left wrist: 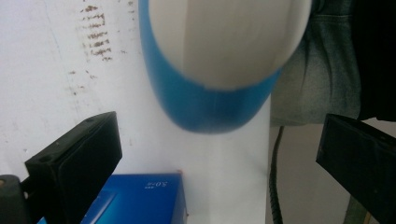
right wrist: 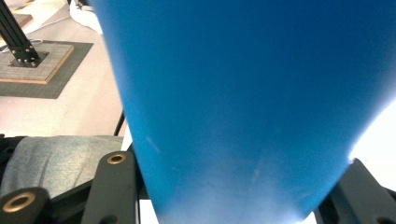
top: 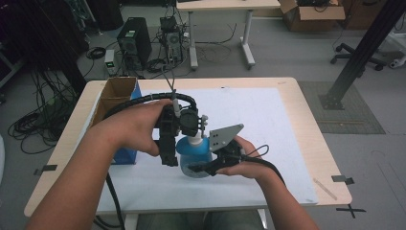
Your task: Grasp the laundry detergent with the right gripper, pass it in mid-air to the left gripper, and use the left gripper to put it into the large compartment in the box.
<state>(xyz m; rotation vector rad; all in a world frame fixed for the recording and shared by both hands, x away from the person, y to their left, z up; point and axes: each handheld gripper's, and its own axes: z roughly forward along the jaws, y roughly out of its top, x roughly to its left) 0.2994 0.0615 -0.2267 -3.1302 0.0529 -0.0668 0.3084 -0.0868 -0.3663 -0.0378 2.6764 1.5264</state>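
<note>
Right gripper (top: 203, 167) fingers clamped on the lower body of the blue spray bottle (top: 194, 155), bottle held just above the surface (top: 287, 96), over the white mat (top: 258, 124); in the right gripper view the blue body (right wrist: 243, 107) sits tight between the two black jaws, so this reads as a firm grip, closed as far as the bottle's width allows. Left gripper (top: 179, 127) fingers spread wide, holding nothing; it hangs over the bottle's white pump head (top: 196, 139), jaws either side, not pressing as far as I can tell. In the left gripper view the bottle (left wrist: 210, 102) looks blurred, seen from near its top, with open gaps to both black fingers (left wrist: 79, 158). Judged step: left gripper lining up on the sprayer top, to twist or press it while the right steadies the body. Risks: the body is smooth, rounded and tapered, so a twist from above could spin or slip it in the right fingers; a squeeze on the soft wall could flex it and leak; if the left closes off centre it could clip the nozzle and tip the bottle. Cables trail from both grippers near the neck, a possible snag. Blue carton (top: 125, 154) just beside the left hand (top: 139, 127) could get bumped. Open cardboard box (top: 115, 93) farther back, well apart.
</note>
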